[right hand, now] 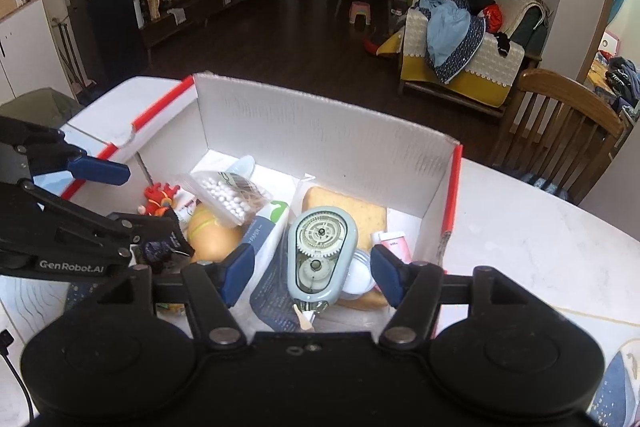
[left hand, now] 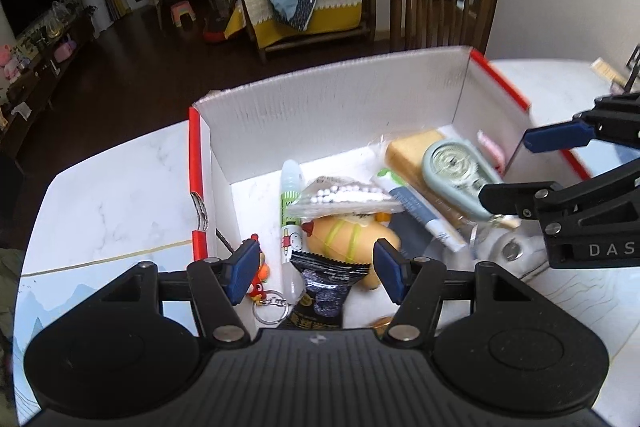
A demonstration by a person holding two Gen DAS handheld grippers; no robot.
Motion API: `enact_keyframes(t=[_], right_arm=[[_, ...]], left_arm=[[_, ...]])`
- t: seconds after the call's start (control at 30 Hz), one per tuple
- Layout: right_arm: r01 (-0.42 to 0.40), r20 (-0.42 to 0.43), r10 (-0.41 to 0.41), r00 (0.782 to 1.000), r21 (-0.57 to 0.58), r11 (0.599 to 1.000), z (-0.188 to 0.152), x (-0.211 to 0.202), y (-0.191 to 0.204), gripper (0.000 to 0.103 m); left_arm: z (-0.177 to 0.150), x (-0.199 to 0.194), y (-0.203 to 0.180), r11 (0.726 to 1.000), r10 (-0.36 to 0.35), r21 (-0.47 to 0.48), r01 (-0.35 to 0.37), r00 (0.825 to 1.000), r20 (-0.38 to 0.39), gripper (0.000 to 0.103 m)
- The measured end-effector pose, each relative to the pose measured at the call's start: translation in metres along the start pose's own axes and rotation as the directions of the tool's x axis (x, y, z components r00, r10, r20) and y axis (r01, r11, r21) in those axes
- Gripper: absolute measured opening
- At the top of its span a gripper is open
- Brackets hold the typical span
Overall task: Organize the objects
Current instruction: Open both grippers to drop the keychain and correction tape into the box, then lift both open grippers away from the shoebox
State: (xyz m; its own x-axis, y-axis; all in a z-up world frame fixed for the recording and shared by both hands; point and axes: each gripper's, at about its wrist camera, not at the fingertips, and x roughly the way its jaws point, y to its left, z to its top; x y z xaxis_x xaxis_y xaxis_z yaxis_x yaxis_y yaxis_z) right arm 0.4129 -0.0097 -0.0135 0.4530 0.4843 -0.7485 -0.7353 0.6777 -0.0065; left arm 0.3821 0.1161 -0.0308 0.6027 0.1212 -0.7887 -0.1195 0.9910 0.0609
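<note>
Hovering wide open and empty over the box (right hand: 328,131) on the table (right hand: 532,227), the right claw (right hand: 312,269) should descend squarely astride the correction tape (right hand: 320,255), while the left claw (left hand: 314,267), equally open, holds nothing.

I see a dim room behind, while the box floor (left hand: 256,183) glares bright white, perhaps from overhead light. Fisheye bending curves both frames' edges, and the correction tape (left hand: 460,175) smears with motion blur.
</note>
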Motion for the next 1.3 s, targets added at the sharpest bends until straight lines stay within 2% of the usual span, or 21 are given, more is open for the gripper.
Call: enact_keyframes(t=[0.23, 0.57, 0.63, 0.67, 1.07, 1.17, 1.3], right_arm=[[-0.021, 0.051, 0.020, 0.999, 0.012, 1.000, -0.004, -0.032, 0.002, 0.069], [-0.063, 0.129, 0.059, 0.990, 0.024, 0.998, -0.018, -0.086, 0.011, 0.076], [-0.067, 0.144, 0.062, 0.988, 0.028, 0.997, -0.021, -0.096, 0.013, 0.078], [-0.068, 0.153, 0.062, 0.986, 0.028, 0.997, -0.023, -0.101, 0.014, 0.081], [-0.096, 0.261, 0.079, 0.962, 0.055, 0.994, -0.048, -0.148, 0.027, 0.103], [-0.083, 0.276, 0.065, 0.959, 0.055, 0.995, -0.053, -0.155, 0.033, 0.103], [-0.077, 0.286, 0.058, 0.956, 0.057, 0.995, -0.062, -0.163, 0.038, 0.103]], left_arm=[[-0.007, -0.034, -0.002, 0.997, -0.056, -0.040, 0.059, 0.996, 0.076, 0.061], [-0.017, -0.084, -0.004, 0.993, -0.081, -0.068, 0.095, 0.979, 0.185, 0.062], [-0.021, -0.093, -0.005, 0.994, -0.069, -0.071, 0.085, 0.976, 0.208, 0.068], [-0.023, -0.097, -0.005, 0.994, -0.064, -0.076, 0.082, 0.974, 0.218, 0.075], [-0.052, -0.132, -0.011, 0.991, -0.054, -0.107, 0.084, 0.963, 0.263, 0.087], [-0.060, -0.138, -0.011, 0.989, -0.063, -0.111, 0.096, 0.960, 0.273, 0.101], [-0.072, -0.142, -0.012, 0.987, -0.071, -0.120, 0.109, 0.957, 0.280, 0.101]])
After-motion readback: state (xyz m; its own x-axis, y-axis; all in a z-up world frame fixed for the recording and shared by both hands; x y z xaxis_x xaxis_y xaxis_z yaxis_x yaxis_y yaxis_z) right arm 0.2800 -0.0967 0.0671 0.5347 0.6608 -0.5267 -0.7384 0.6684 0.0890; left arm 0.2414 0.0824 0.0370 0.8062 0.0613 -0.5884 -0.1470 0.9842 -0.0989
